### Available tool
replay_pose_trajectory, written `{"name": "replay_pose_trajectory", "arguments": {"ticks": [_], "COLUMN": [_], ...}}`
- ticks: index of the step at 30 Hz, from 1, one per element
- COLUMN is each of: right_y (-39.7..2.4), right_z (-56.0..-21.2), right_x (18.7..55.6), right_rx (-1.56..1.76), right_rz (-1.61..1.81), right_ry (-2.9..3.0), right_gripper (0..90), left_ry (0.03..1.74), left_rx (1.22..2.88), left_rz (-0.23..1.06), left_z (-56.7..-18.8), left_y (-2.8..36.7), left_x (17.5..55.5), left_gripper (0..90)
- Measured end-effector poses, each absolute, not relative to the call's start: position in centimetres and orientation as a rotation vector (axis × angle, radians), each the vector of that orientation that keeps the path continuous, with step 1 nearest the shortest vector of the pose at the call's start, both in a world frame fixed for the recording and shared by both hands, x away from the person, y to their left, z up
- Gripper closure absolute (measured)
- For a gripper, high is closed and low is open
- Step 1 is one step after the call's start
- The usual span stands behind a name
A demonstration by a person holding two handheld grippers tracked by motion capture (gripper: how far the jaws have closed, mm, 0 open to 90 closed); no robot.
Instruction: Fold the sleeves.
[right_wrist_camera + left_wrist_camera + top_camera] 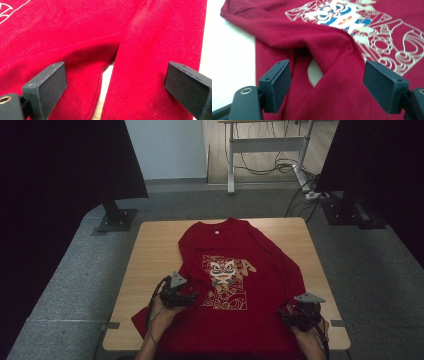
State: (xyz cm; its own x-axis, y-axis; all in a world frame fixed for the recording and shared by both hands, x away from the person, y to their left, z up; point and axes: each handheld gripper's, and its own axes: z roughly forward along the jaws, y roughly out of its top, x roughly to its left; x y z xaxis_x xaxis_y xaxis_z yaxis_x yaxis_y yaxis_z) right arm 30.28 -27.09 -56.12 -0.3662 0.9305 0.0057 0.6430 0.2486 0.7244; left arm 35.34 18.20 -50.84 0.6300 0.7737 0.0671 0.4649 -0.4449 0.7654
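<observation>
Forearms come in at the near edge in the high view, left gripper [191, 296] over the near-left part of the red shirt [260, 265], right gripper [285, 316] at the shirt's near-right edge; the shirt lies face up on the wooden table [150, 250], collar far, hem hanging off the near edge, the left sleeve folded in over the body and the right sleeve lying along the right side. Left gripper view: jaws stand well apart with nothing pinched, the folded left sleeve [329, 42] slumped loose just ahead over the print [352, 20], a small gap of table showing under the fold. Judgement: the fold is dropped but lumpy, so back off level without snagging cloth, then press or tug the fold flat so its edge runs straight along the body. Right gripper view: jaws also wide apart, empty, hovering over the seam where the right sleeve [160, 50] meets the body, a sliver of table between. Best next step looks like pinching that sleeve near the cuff end, one layer only, and carrying it across to mirror the left fold.
</observation>
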Motion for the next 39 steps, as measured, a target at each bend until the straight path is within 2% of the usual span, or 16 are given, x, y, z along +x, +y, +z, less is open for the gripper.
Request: {"name": "replay_pose_trajectory", "arguments": {"ticks": [5, 11, 14, 15, 17, 22, 30, 31, 32, 34, 35, 39], "right_y": [-27.1, -27.1, -27.1, -27.1, -27.1, -27.1, -27.1, -27.1, -27.1, -27.1, -27.1, -27.1], "right_z": [-56.1, -56.1, -56.1, -56.1, -56.1, -56.1, -56.1, -56.1, -56.1, -56.1, -56.1, -56.1], "right_x": [30.3, 30.3, 30.3, 30.3, 30.3, 30.3, 30.3, 30.3, 30.3, 30.3, 30.3, 30.3], "right_rx": [1.434, 1.434, 1.434, 1.434, 1.434, 1.434, 1.431, 1.431, 1.431, 1.431, 1.431, 1.431], "right_rz": [0.905, 0.905, 0.905, 0.905, 0.905, 0.905, 0.906, 0.906, 0.906, 0.906, 0.906, 0.906], "right_ry": [2.1, 2.1, 2.1, 2.1, 2.099, 2.1, 2.102, 2.102, 2.102, 2.102, 2.102, 2.103], "right_gripper": [4.1, 4.1, 4.1, 4.1, 4.1, 4.1, 4.1, 4.0, 4.0, 4.0, 4.0, 4.0], "left_ry": [0.978, 0.96, 0.945, 0.945, 0.93, 0.897, 0.907, 0.921, 0.921, 0.923, 0.923, 0.912], "left_rx": [2.117, 2.118, 2.123, 2.123, 2.127, 2.156, 2.2, 2.218, 2.218, 2.231, 2.231, 2.219], "left_rz": [0.508, 0.464, 0.433, 0.433, 0.423, 0.392, 0.46, 0.565, 0.565, 0.557, 0.557, 0.56], "left_z": [-51.1, -51.5, -51.9, -51.9, -52.3, -53.4, -54.7, -54.5, -54.5, -54.3, -54.3, -53.7], "left_y": [20.6, 21.7, 21.9, 21.9, 21.8, 21.0, 19.9, 19.6, 19.6, 19.5, 19.5, 19.4], "left_x": [33.3, 31.3, 30.6, 30.6, 30.1, 29.4, 29.6, 29.8, 29.8, 30.1, 30.1, 29.9], "left_gripper": [25.5, 33.8, 35.6, 40.6, 43.3, 44.9, 51.6, 66.9, 72.5, 72.5, 85.4, 88.7]}}
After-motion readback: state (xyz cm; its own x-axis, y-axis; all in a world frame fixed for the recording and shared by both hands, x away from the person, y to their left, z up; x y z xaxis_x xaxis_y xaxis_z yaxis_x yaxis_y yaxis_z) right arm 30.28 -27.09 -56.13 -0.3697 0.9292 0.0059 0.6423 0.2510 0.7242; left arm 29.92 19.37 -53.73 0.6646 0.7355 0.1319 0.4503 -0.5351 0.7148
